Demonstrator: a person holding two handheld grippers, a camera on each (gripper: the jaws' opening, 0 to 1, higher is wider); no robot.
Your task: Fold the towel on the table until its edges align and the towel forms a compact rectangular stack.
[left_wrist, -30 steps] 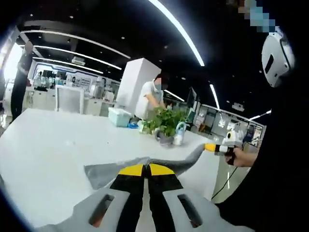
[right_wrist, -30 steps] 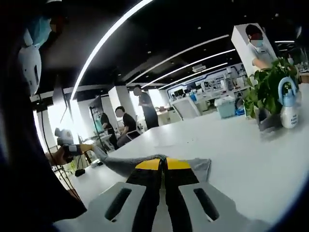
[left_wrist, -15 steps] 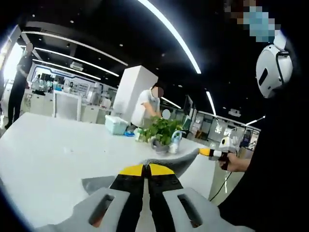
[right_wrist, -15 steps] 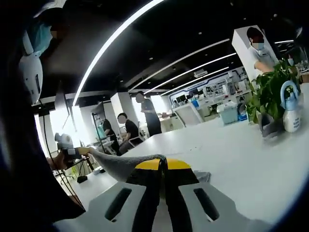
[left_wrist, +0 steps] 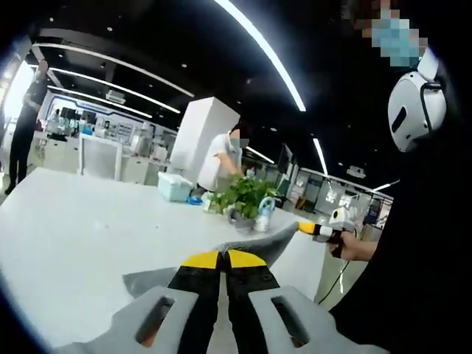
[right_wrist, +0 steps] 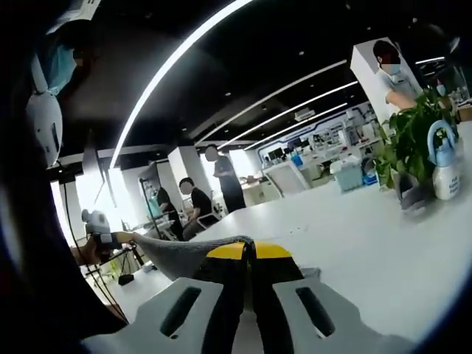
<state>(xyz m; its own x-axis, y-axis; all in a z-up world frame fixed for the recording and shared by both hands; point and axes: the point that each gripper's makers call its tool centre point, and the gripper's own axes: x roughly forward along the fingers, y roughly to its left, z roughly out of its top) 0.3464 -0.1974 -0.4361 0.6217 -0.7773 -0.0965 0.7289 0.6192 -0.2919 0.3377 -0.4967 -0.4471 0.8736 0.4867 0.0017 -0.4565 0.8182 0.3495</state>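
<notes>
Raised higher, one grey towel (left_wrist: 258,243) hangs stretched between two closed grippers.

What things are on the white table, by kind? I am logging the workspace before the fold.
Grey cloth towel: 1
Green leafy potted plant: 1
White spray bottle with a blue top: 1
Pale teal plastic box: 1
Total: 4
</notes>
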